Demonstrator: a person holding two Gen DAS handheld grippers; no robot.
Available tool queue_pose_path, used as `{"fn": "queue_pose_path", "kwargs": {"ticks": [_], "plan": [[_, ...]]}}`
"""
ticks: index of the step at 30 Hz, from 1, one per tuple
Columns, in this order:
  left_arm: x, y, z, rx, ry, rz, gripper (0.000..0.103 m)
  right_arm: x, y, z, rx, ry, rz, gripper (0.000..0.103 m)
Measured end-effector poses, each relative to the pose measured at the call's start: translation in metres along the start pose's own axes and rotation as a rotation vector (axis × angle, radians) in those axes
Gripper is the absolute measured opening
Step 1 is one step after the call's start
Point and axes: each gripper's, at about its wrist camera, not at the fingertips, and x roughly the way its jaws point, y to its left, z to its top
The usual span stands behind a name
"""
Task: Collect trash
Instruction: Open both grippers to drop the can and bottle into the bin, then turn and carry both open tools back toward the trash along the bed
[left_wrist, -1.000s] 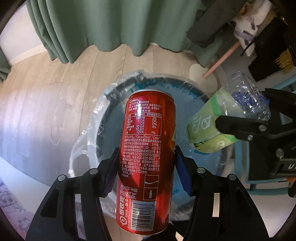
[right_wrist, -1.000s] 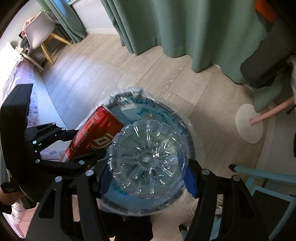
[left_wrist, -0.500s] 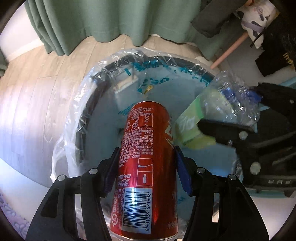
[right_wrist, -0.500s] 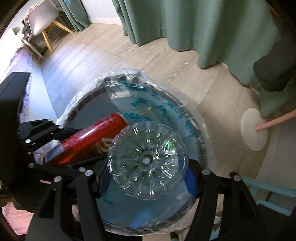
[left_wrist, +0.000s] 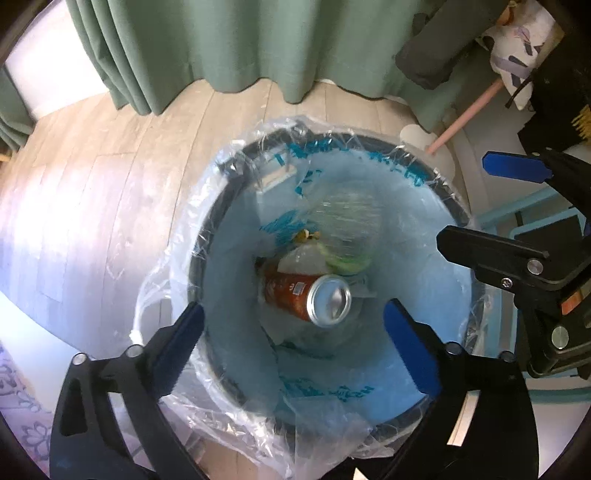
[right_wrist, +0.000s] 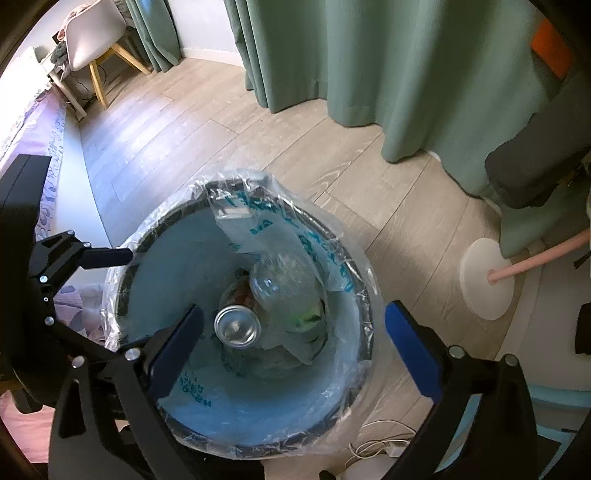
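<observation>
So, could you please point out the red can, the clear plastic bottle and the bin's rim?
red can (left_wrist: 295, 291): left wrist view, its red side.
clear plastic bottle (right_wrist: 280, 284): right wrist view, its clear body.
bin rim (right_wrist: 166, 221): right wrist view, dark upper-left edge.

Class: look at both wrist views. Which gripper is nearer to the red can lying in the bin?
Left, narrowly. The left gripper, open and empty, hangs right above the red can. The right gripper, also open, hangs beside it over the bin, above the clear bottle.

Left wrist: close above the lined bin (left_wrist: 424, 173), facing steeply down.
Right wrist: likewise above it (right_wrist: 354, 258).
Shared: bin's interior.
</observation>
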Motion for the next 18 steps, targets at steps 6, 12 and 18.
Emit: {"fn": "queue_pose_path", "kwargs": {"ticks": [6,12,18], "plan": [[-0.033,0.003,0.003,-0.029,-0.009,0.017,0.097,-0.023,0.001,0.004,-0.007,-0.02,-0.01,0.096],[-0.085,0.0,0.008,-0.054,-0.026,0.034,0.097,-0.068,0.001,0.017,-0.014,-0.026,-0.019,0.096],[-0.15,-0.003,0.022,-0.092,-0.077,0.053,0.097,-0.124,0.005,0.036,-0.029,-0.061,-0.029,0.096]]}}
